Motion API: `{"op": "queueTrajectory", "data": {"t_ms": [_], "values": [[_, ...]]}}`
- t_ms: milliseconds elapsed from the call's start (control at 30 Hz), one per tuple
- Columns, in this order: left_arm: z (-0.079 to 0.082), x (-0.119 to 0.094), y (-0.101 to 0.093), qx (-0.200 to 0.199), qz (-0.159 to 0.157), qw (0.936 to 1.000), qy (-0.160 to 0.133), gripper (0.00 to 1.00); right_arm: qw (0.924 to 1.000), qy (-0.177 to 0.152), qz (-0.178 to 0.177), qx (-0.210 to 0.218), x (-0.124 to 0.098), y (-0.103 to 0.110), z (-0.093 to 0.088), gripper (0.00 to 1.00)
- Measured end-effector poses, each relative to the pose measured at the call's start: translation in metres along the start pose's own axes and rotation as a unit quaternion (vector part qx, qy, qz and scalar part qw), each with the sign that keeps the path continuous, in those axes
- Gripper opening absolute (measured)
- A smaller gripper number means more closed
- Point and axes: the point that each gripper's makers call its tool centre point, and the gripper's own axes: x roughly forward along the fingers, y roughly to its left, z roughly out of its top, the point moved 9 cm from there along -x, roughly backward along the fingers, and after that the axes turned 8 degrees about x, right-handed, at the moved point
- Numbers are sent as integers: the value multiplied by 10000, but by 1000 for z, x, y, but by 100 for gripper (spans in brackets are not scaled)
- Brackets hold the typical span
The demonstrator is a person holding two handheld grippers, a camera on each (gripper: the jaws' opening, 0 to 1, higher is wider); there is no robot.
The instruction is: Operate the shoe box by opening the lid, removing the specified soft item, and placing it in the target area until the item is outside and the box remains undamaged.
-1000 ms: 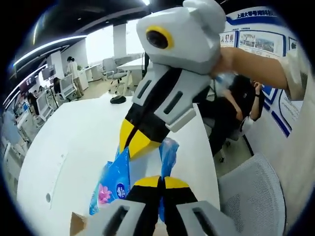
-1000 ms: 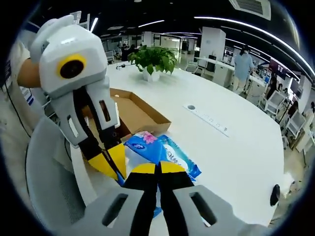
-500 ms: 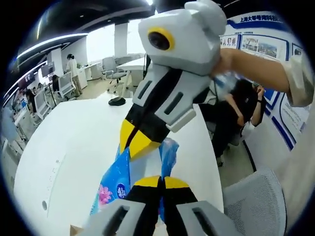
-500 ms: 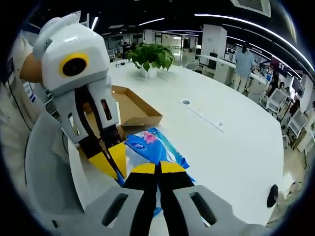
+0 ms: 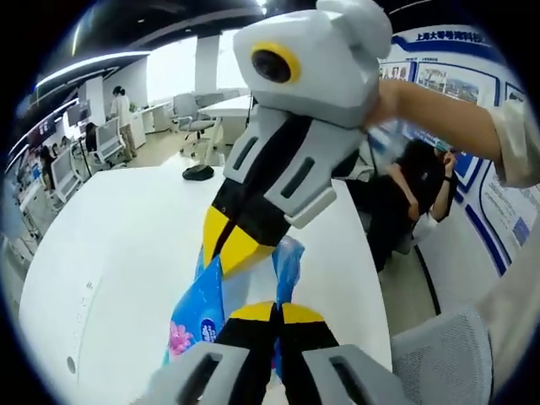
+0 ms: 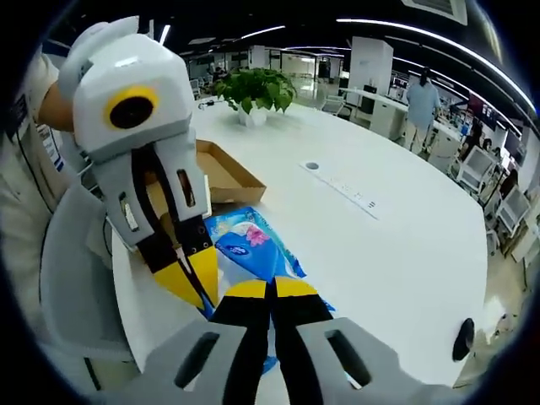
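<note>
I have the soft blue plastic tissue pack with the pink flower print [image 6: 253,246] out of the box and held up over the white surface [image 6: 396,253], pinched from two sides. My right tongs [image 6: 271,288] are closed on its near end, black-and-yellow tips pressed together with the wrapper bunched between them. My left tongs [image 6: 192,283] come in beside them in the right gripper view and clamp the same pack at its edge. In the left gripper view the grip reads the same: my own left tips [image 5: 277,311] are shut on the wrapper and the right tongs [image 5: 239,245] reach down from above onto the blue film [image 5: 196,316].

The open brown cardboard shoe box [image 6: 221,174] lies behind the pack, near the surface's edge on my side, lid off and looking intact. A potted green plant [image 6: 255,91] stands further back on the surface.

To finish this well, I judge I should carry the pack away from the box toward the open middle of the surface, both tongs moving together so the thin film isn't stretched or torn. Lower until the pack rests flat — then release one side first, check it stays put, and release the other, keeping both tongs clear of the cardboard walls.
</note>
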Motion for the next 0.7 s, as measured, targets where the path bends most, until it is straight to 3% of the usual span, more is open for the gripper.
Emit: {"op": "queueTrajectory", "data": {"t_ms": [700], "values": [[9, 47, 29, -38, -195, 9998, 100, 0, 9993, 360, -72, 54, 6, -36, -15, 0]]}}
